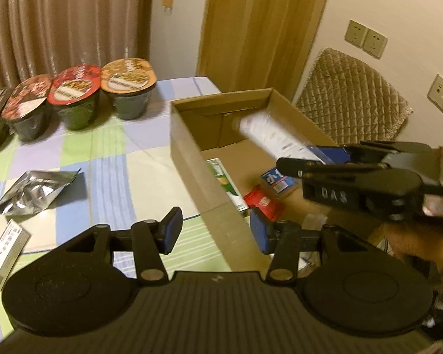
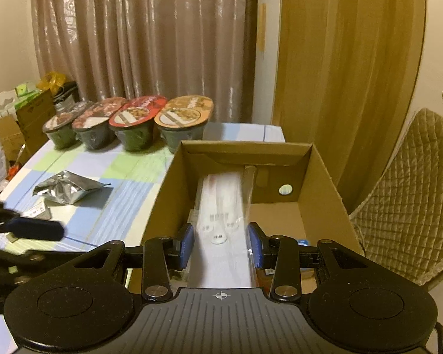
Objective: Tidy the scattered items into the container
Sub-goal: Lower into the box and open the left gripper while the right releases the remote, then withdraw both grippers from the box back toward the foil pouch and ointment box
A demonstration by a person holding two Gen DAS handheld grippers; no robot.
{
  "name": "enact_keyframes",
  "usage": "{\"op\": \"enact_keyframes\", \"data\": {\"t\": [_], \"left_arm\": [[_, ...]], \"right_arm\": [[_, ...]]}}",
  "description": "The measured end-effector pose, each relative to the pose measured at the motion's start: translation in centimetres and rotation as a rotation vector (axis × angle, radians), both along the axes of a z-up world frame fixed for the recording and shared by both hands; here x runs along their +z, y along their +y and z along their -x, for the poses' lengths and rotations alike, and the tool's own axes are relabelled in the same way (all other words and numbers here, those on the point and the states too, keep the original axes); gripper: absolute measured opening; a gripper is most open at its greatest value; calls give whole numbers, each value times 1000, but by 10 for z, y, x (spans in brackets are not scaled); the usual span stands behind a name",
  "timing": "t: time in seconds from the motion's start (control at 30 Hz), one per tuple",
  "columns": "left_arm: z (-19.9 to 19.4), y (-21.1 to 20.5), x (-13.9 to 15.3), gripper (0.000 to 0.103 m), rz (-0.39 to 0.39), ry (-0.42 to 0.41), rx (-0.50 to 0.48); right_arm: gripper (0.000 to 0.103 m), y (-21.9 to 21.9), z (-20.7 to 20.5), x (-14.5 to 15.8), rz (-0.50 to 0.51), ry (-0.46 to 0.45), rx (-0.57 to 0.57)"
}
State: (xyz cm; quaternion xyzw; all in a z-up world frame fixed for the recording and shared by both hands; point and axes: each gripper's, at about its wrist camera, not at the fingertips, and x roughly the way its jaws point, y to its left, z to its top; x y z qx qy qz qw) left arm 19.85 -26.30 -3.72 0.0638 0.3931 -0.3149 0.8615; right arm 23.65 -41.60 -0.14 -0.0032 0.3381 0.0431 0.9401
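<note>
A brown cardboard box (image 1: 189, 153) stands open on the checked tablecloth. My right gripper (image 2: 221, 244) is shut on a long white packet (image 2: 221, 206) that reaches over the box (image 2: 162, 200) toward its far wall. In the left wrist view this right gripper (image 1: 307, 159) holds the packet (image 1: 268, 135) tilted above the box. My left gripper (image 1: 215, 231) is open and holds nothing, its fingers straddling the box's near wall. Inside lie a green-white carton (image 1: 224, 183), a red packet (image 1: 262, 203) and a blue-white carton (image 1: 277, 181). A silver foil pouch (image 1: 35, 191) and a small white carton (image 1: 6, 253) lie left of the box.
Several instant noodle bowls (image 1: 73, 94) line the table's far edge before a curtain. A quilted chair back (image 1: 351, 100) stands right of the box. Cartons and bags (image 2: 29, 112) are stacked beyond the table's left end. A blue-padded finger (image 2: 35, 229) of my left gripper shows at the left.
</note>
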Motion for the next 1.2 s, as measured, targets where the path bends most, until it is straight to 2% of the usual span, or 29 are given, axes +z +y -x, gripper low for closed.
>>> {"op": "enact_keyframes", "data": {"t": [0.17, 0.47, 0.77, 0.93, 0.97, 1.0, 1.03, 1.07, 1.2], "left_arm": [[1, 19, -5, 46, 3, 18, 35], [25, 53, -11, 48, 26, 57, 87], [63, 101, -3, 51, 2, 60, 133], [88, 133, 5, 58, -16, 48, 165], [94, 141, 7, 60, -22, 43, 173], [98, 148, 8, 62, -26, 38, 180], [103, 156, 11, 62, -29, 33, 190], [108, 164, 13, 63, -31, 29, 201], [125, 196, 23, 71, -37, 4, 247]], "right_arm": [[42, -7, 7, -2, -19, 5, -31], [42, -19, 68, -6, -114, 19, -121], [42, 4, 114, 22, -161, -26, -100], [43, 27, 137, 39, -194, -55, -71], [48, 33, 141, 41, -196, -59, -61], [60, 39, 146, 44, -199, -64, -50], [86, 46, 151, 46, -203, -76, -42], [88, 51, 156, 47, -208, -90, -30], [88, 79, 167, 49, -216, -85, 40]]}}
